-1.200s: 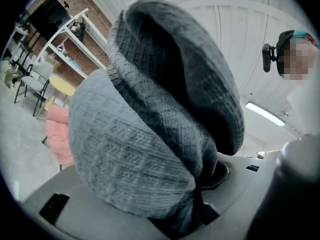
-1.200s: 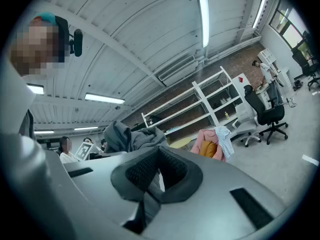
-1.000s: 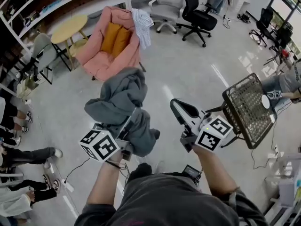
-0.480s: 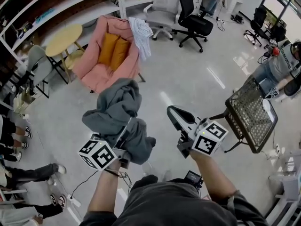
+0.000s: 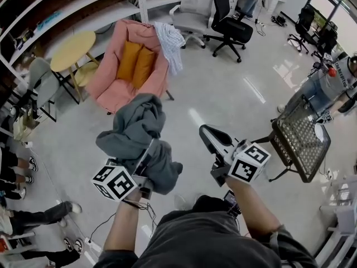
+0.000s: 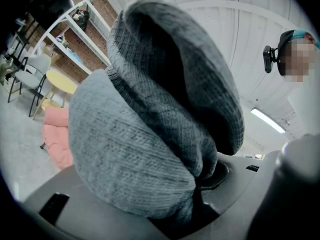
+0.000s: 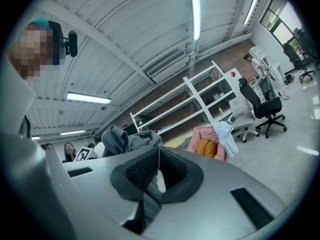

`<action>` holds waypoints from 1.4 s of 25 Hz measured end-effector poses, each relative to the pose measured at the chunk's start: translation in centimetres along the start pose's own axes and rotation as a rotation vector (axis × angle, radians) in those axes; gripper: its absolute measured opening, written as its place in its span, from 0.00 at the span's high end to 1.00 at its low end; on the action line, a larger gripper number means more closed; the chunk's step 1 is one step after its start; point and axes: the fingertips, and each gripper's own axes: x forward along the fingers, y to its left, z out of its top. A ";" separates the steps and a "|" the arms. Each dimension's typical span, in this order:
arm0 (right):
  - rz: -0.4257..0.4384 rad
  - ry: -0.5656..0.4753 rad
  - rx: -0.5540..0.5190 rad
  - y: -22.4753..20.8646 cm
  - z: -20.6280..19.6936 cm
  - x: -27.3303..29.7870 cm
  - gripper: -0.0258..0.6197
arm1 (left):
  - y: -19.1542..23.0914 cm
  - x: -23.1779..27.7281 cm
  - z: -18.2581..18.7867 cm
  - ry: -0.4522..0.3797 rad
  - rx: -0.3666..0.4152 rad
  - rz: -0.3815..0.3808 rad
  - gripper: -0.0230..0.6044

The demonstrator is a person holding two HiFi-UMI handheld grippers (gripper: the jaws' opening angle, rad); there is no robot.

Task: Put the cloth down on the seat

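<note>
Left gripper: the left gripper point(image 5: 149, 149) was clamped on the grey cloth point(image 5: 136, 128); its own view showed the knit bunched between the jaws and filling most of the picture.
Right gripper: the right gripper point(image 5: 211, 135) carried nothing, its ribbed pads pressed together, held in the air just right of the cloth.
Where the cloth was: up off the floor, heaped over the left gripper's jaws, with a loose fold hanging down on the near right side.
Key relation: the pink armchair point(image 5: 117, 88), probably the seat meant, lay far and slightly left of the cloth, well apart from it across bare floor. The left gripper was the nearer one and already pointed roughly that way.
Long axis: the bundle ran from near to far along the left gripper's jaws.
Cloth: a thick, soft, ribbed knit, limp and rumpled, without a firm shape.
Armchair: padded pink fabric, a wide scooped shell tilted back, with two orange cushions point(image 5: 136, 60) against the backrest and a pale checked shirt point(image 5: 169, 38) draped over its far right corner.
Landing spot: the lower part of the seat looked bare.
Other seat: a black wire-mesh chair point(image 5: 298, 141) stood at the right, near the right gripper.
</note>
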 end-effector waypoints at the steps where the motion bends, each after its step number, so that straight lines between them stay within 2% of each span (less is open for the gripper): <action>1: -0.002 0.003 -0.003 -0.2 0.1 0.4 0.93 | 0.4 0.2 0.3 0.000 -0.002 0.000 0.52; 14: 0.025 0.009 -0.001 -5.9 2.4 6.2 0.93 | 4.0 6.4 3.0 0.011 0.007 0.015 0.52; 21: 0.050 0.025 0.000 -11.2 4.7 10.1 0.93 | 6.3 12.2 4.9 0.009 0.003 0.039 0.52; 31: 0.072 0.057 0.018 -21.9 8.8 14.5 0.93 | 9.5 23.6 7.7 0.000 -0.003 0.075 0.52; 35: 0.080 0.058 0.027 -24.6 9.3 16.3 0.93 | 11.1 26.4 8.6 -0.002 -0.006 0.090 0.52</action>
